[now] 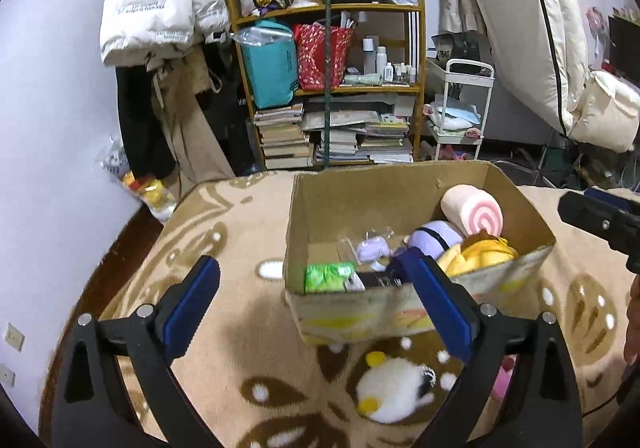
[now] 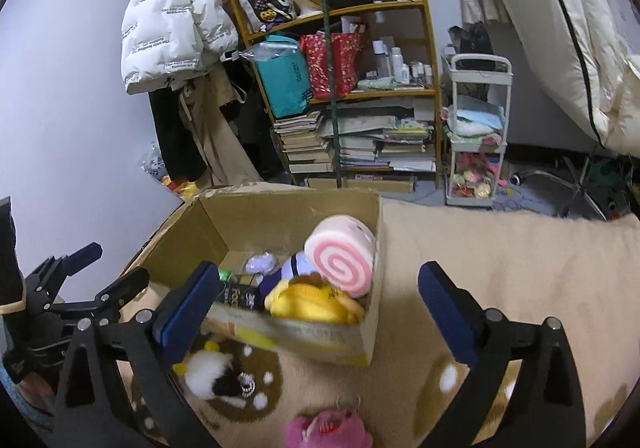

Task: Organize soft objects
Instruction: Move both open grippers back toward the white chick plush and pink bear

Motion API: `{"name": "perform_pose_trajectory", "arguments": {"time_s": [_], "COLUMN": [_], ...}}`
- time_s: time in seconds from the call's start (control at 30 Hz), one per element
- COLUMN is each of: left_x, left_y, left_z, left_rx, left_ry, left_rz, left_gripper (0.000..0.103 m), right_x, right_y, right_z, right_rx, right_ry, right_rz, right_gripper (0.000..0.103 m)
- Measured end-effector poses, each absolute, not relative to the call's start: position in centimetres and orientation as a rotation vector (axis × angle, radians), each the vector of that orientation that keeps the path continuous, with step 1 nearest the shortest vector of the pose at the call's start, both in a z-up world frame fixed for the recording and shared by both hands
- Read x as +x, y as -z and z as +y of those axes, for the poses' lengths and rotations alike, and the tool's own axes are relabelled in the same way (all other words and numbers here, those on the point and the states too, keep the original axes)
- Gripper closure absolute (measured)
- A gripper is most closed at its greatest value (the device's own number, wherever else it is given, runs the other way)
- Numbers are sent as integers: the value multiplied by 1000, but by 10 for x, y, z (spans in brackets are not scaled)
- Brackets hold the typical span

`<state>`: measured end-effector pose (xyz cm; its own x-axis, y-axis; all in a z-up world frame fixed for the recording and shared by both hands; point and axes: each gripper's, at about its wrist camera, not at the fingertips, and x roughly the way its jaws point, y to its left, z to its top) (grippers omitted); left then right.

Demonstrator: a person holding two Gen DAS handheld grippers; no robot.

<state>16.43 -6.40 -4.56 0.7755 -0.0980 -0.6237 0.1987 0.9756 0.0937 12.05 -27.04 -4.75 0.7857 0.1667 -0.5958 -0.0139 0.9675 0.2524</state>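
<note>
- While both tools hang above the patterned blanket point(image 1: 224, 240), neither has hold of anything: the left tool point(image 1: 316, 300) stands wide open with nothing between its blue pads, and the right tool point(image 2: 320, 300) is likewise spread wide and empty.
- Cardboard box point(image 1: 332, 208) sits open-topped on the blanket, serving as the collection point. Inside, toward its right end: pink swirl roll plush point(image 1: 474, 210) leaning on the far wall, purple plush point(image 1: 434, 236) beneath it, yellow plush point(image 1: 480, 254) against the near wall. A green packet point(image 1: 328, 276) lies at the near left corner (contents unclear).
- Two soft items remain outside, near the box: a white plush with yellow ears point(image 1: 394, 388) on the blanket just before the near wall, and a pink plush point(image 2: 326, 430) nearer still, at the lower edge of the right view.
- Judgement: sorting is part done; open jaws suit a descent onto either loose toy.
- Risk: the left half of the box has room, so further toys are better dropped there than stacked on the crowded right.
</note>
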Motion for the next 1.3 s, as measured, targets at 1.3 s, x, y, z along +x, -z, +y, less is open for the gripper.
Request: {"name": "perform_pose_trajectory", "arguments": {"time_s": [1.3], "left_x": [117], "left_y": [71], "left_z": [-48], "left_rx": [182], "left_ry": [156], "left_rz": [871], "left_gripper": [7], "right_x": [53], "right_y": [75], "right_z": [-261], "right_rx": [284], "right_ry": [-39], "right_rz": [884], "right_gripper": [0]}}
